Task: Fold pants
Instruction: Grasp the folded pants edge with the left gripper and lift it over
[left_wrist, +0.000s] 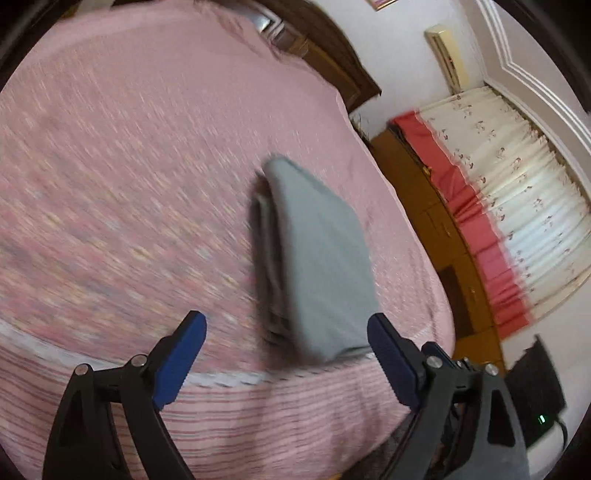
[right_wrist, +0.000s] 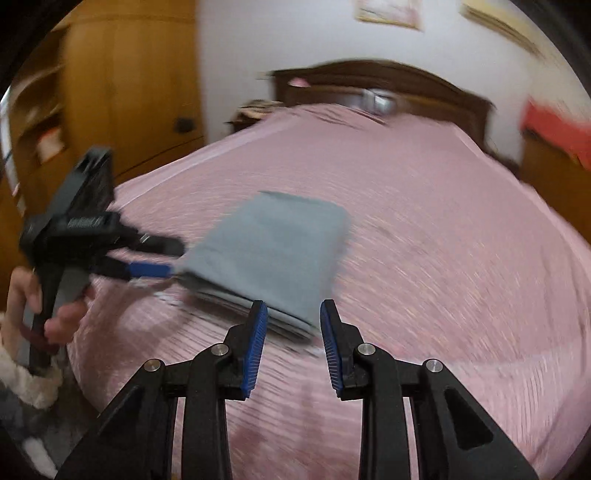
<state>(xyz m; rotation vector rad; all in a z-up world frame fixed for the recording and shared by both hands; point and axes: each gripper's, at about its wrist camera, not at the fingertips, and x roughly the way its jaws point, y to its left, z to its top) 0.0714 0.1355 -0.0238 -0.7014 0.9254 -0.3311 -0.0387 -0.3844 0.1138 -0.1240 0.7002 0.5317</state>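
Apparently the folding is done: the grey pants (right_wrist: 269, 251) lie as a compact stack on the pink bed (right_wrist: 443, 229). Left gripper (left_wrist: 286, 354) gapes empty; right gripper (right_wrist: 293, 325), at six o'clock of the stack, holds nothing

Pink bed (left_wrist: 147, 147), wood wardrobe (right_wrist: 129, 92) & curtain (left_wrist: 517, 192), white walls

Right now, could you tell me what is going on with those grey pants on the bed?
A person is folding pants with a handheld gripper in each hand. The grey pants already lie as a compact folded stack on the pink bedspread, near its foot edge. The left gripper is open, its fingers apart on either side of the stack's near end. The right gripper is also open, holding nothing, just short of the stack's corner. Both views are motion-blurred.
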